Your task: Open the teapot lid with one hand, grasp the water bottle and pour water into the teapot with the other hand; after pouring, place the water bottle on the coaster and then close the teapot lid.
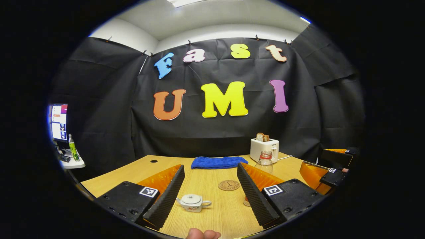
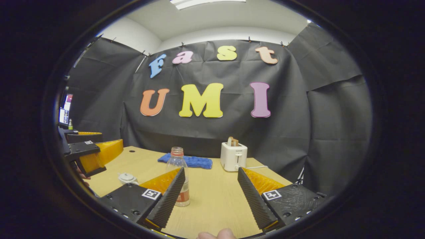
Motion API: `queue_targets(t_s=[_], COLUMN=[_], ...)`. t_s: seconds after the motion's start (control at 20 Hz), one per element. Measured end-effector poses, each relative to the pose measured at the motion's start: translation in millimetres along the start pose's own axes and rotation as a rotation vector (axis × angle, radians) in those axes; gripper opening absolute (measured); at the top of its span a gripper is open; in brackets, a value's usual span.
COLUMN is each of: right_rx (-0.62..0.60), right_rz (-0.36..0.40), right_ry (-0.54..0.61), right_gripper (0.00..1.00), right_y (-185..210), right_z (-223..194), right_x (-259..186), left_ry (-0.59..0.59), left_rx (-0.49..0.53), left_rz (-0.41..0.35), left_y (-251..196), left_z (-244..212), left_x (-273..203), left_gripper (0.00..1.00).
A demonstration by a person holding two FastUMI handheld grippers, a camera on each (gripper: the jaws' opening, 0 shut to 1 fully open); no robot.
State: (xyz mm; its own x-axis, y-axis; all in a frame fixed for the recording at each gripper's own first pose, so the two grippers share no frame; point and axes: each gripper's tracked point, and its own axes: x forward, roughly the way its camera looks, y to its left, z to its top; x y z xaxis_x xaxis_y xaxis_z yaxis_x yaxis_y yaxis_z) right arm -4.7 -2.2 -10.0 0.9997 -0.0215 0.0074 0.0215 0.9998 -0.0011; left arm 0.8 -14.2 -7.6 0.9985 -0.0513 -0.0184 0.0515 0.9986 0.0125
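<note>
Teapot: one, lid sitting on.
Water bottle: one, standing upright.
Coaster: one, lying bare.
Left gripper: gaping wide, holding nothing.
Right gripper: gaping wide, holding nothing.

Bright, even light from a ceiling panel — sharp centre, soft shadows, heavy fisheye bending at the edges.

a recording booth: black cloth walls around a wooden table, toaster and monitor.

Bare table separates teapot, coaster and bottle. Toaster stands just behind the bottle; towel lies at the rear.
</note>
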Motion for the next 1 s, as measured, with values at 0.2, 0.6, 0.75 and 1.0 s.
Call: queue_targets(t_s=[0.2, 0.6, 0.75, 1.0], right_rx=[0.016, 0.072, 0.059, 0.064], right_rz=[0.017, 0.04, 0.039, 0.016], right_ry=[0.02, 0.079, 0.093, 0.1], right_gripper=[0.97, 0.95, 0.95, 0.95], right_y=[1, -6, -12, -26], right_z=[-11, -39, -46, -53], right_x=[6, 16, 17, 20], left_ry=[0.013, 0.084, 0.13, 0.205], left_rx=[-0.006, -0.007, -0.002, -0.025], left_rz=[0.0, -0.039, -0.046, -0.057], left_y=[3, 21, 25, 35], left_z=[-7, -47, -70, -94], left_x=[2, 4, 10, 33], left_gripper=[0.99, 0.99, 0.99, 0.99])
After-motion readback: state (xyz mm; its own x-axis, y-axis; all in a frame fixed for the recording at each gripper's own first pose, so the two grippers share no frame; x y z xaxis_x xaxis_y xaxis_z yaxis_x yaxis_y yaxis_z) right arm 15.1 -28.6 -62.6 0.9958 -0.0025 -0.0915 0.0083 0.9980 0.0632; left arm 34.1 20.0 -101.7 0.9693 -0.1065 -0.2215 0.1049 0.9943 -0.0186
